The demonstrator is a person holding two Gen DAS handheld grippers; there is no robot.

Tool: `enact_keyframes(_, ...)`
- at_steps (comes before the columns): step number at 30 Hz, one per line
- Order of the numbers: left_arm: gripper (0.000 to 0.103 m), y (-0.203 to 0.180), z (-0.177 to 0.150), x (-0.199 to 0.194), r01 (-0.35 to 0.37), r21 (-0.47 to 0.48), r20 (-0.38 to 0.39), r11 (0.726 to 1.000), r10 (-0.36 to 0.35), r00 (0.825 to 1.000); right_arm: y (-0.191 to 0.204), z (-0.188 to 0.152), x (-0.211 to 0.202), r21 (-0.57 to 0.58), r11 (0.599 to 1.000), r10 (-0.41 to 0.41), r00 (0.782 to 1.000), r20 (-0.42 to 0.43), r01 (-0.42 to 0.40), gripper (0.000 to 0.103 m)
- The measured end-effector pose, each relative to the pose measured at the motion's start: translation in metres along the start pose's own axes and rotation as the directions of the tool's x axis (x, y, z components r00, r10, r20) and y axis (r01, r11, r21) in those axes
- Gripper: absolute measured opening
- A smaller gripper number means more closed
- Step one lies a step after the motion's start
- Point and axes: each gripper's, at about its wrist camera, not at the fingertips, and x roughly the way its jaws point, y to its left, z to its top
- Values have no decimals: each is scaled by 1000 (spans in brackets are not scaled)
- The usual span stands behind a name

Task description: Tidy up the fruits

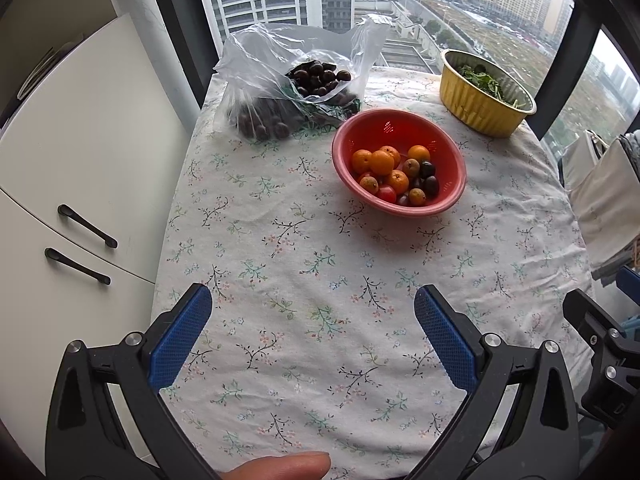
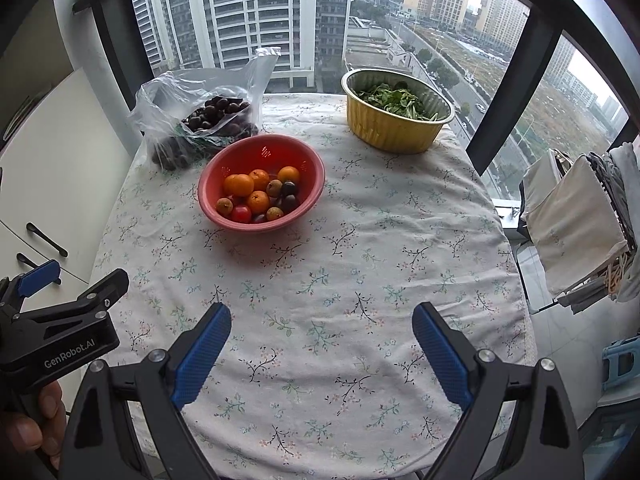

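Observation:
A red colander bowl (image 1: 448, 152) (image 2: 304, 160) sits mid-table holding several oranges (image 1: 382, 162) (image 2: 239, 185), small brownish fruits, dark plums (image 1: 431, 185) (image 2: 289, 189) and a red tomato (image 2: 241, 213). Behind it to the left lies a clear plastic bag (image 1: 260, 56) (image 2: 172, 92) full of dark round fruits. My left gripper (image 1: 314, 300) is open above the near tablecloth, nothing between its blue pads. My right gripper (image 2: 322, 318) is also open and empty, well short of the bowl. The left gripper (image 2: 76, 286) also shows at the left edge of the right wrist view.
A gold foil basin (image 1: 476, 108) (image 2: 384, 132) with green leaves stands at the far right of the table. A floral cloth (image 1: 304, 248) covers the round table. White cabinets (image 1: 72, 152) stand left; a drying rack with cloths (image 2: 576, 220) stands right; a window lies behind.

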Motion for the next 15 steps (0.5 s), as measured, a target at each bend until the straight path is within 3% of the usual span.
enact_keyframes(15, 103, -1, -1, 1, 5, -2, -4, 1000, -5, 1000, 1, -1, 0, 2, 1000, -2, 1000, -2, 2, 94)
